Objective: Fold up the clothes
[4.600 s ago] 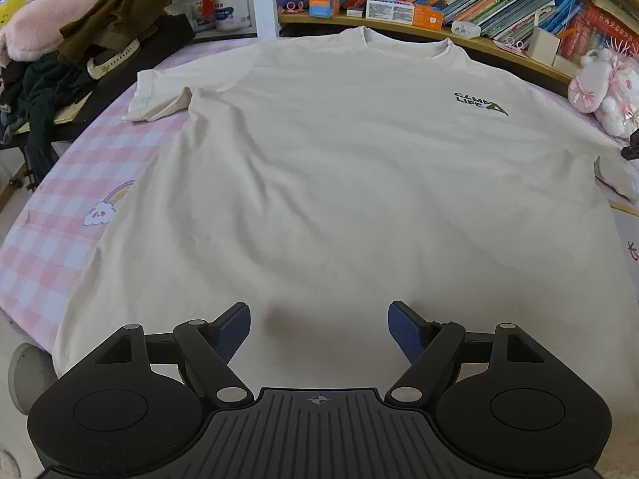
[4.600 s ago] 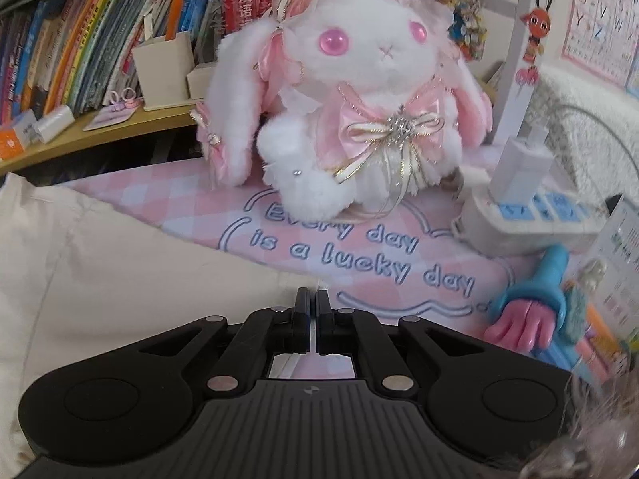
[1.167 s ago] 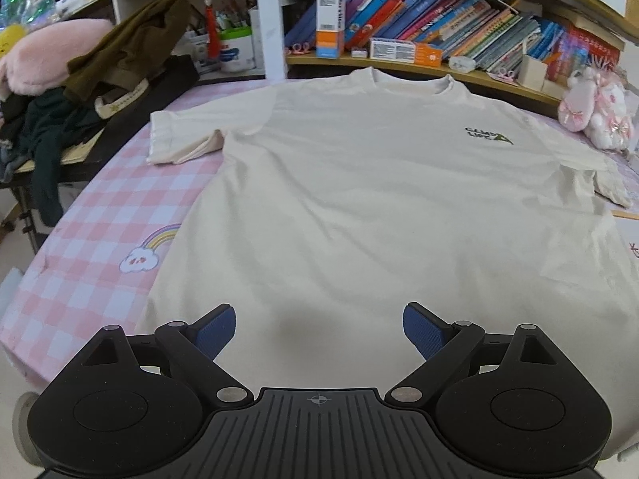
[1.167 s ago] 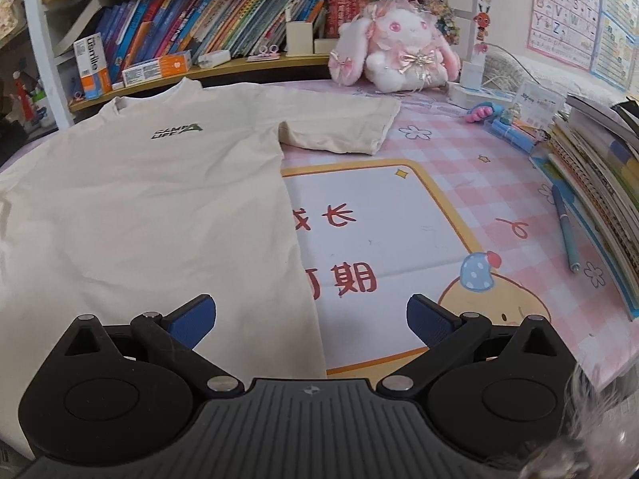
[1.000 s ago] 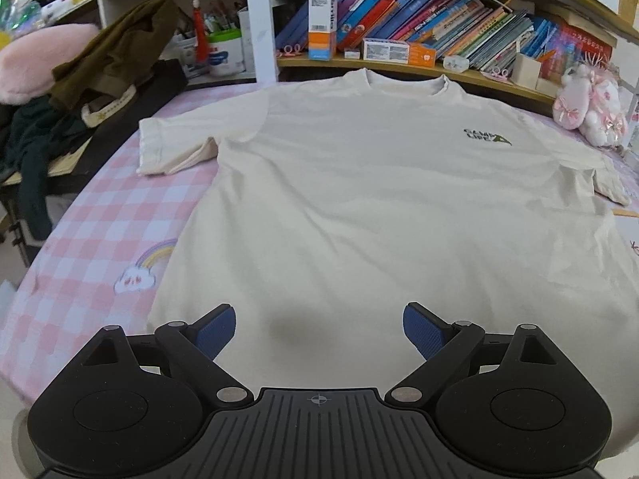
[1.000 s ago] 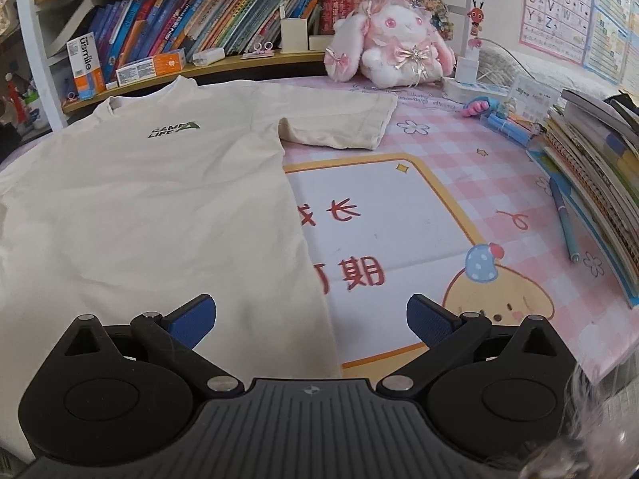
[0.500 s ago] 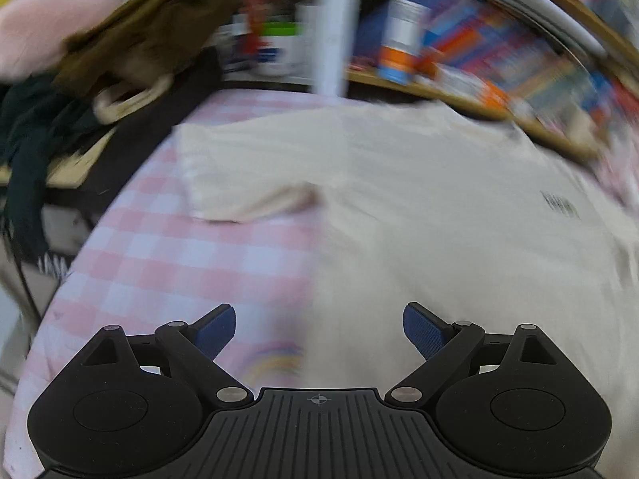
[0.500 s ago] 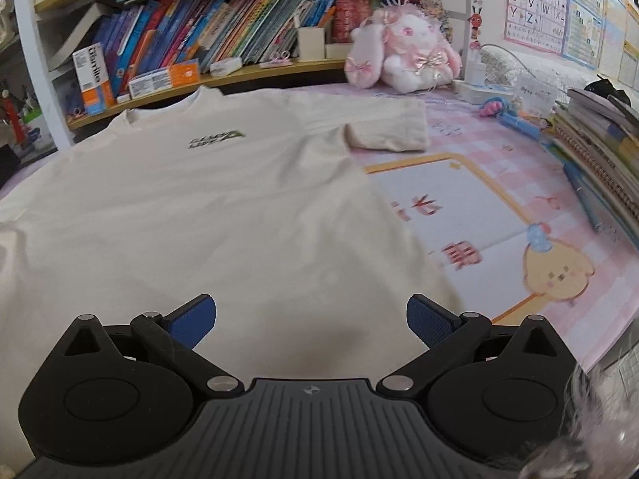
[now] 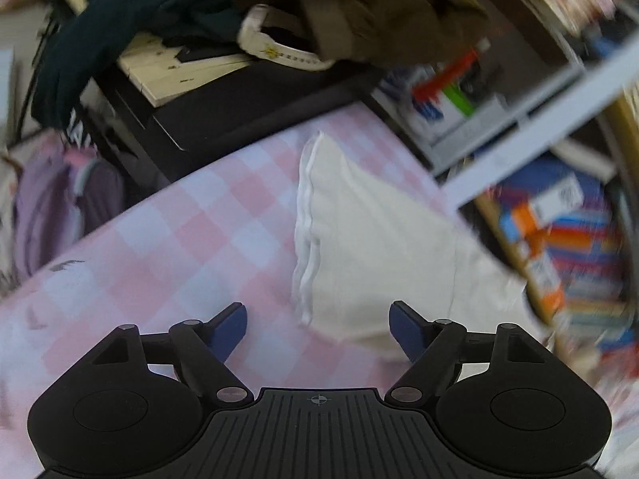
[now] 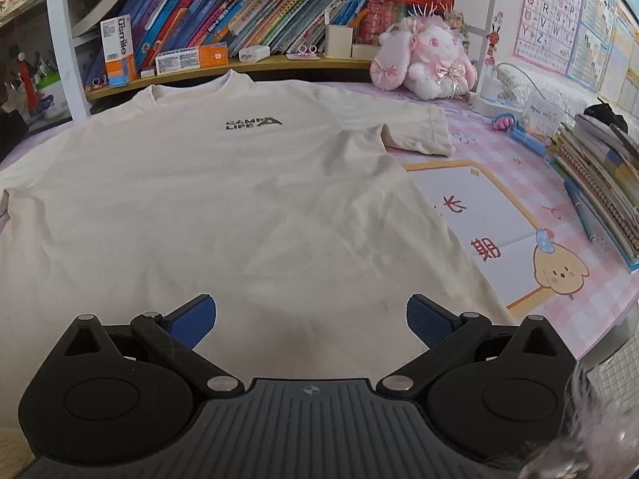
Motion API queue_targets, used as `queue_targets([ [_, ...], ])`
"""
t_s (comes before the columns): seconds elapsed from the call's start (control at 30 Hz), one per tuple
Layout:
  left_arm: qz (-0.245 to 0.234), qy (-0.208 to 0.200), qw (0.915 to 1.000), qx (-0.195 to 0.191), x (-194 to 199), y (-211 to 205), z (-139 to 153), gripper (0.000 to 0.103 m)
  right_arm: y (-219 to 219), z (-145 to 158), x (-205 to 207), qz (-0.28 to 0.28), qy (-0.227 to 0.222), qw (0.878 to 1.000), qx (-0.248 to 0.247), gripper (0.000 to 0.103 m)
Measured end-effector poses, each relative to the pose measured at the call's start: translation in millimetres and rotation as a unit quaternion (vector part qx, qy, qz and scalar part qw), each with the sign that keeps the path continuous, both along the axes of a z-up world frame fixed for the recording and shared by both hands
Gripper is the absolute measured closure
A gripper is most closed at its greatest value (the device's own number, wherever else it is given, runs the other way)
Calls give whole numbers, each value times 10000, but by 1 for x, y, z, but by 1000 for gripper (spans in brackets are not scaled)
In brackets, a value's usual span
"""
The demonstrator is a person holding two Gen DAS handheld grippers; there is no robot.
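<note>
A cream T-shirt (image 10: 223, 207) with a small green chest logo lies flat, front up, on the pink checked table cover (image 10: 559, 183). In the blurred, rolled left wrist view its left sleeve (image 9: 359, 239) lies on the pink checks (image 9: 171, 255). My left gripper (image 9: 318, 325) hangs just short of the sleeve's hem corner. Its jaws are closing, the hem corner reaches between the blue fingertips (image 9: 229, 325), and the pads do not press on it. My right gripper (image 10: 311, 319) stands open over the shirt's lower part, nothing between its fingers.
A bookshelf (image 10: 255, 64) runs along the table's far side. A pink plush rabbit (image 10: 427, 60) sits at the back right. Stacked books (image 10: 599, 167) and pens line the right edge. Dark clothes and a brown garment (image 9: 359, 8) pile on a black stand left of the table.
The left gripper swung left and rolled, from facing the shirt's body to facing the left sleeve, and its jaws narrowed. The right gripper shifted left, now over the shirt's lower middle.
</note>
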State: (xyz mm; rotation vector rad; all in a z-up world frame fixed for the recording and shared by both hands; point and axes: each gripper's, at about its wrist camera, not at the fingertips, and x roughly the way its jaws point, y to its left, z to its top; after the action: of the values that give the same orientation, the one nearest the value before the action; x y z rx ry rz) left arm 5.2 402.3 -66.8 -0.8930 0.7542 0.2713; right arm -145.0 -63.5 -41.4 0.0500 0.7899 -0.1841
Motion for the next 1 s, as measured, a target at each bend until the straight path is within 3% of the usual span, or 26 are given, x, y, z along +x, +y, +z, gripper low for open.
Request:
queue_targets([
  [0.07,76,-44,9994,-334,7,4,-5,37,1,2,-1,9,-29,10000,2,0],
  [0.1,132,-45,9984,-553,9,7,-8,48,1,3,-2,11,-34,10000,-2,0],
  [0.27,382,-165,9901,-1339,13,15,-21,50,3,2,-1,-14,25,10000,-54,0],
  [0.37,524,-161,9872,-1498,15,17,-25,52,2,1,-1,-57,64,10000,-38,0],
  [0.43,639,-111,9865,-1506,16,20,-27,66,1,0,-1,-79,79,9999,-22,0],
  [0.5,744,-30,9857,-1512,15,21,-28,73,2,0,-1,-75,87,9999,-22,0],
  [0.53,767,41,9865,-1448,14,21,-28,84,2,0,0,-60,90,9999,-28,0],
  [0.6,832,156,9873,-1341,13,20,-28,96,3,0,1,-8,98,9999,-38,0],
  [0.7,982,248,9879,-1179,12,18,-24,98,3,-2,4,106,114,9999,-50,0],
  [0.83,996,59,9905,-948,20,12,-5,100,-1,-4,8,262,151,9995,-18,0],
  [1.0,317,-424,9986,-25,54,-39,45,100,-17,-7,15,423,149,9990,32,0],
])
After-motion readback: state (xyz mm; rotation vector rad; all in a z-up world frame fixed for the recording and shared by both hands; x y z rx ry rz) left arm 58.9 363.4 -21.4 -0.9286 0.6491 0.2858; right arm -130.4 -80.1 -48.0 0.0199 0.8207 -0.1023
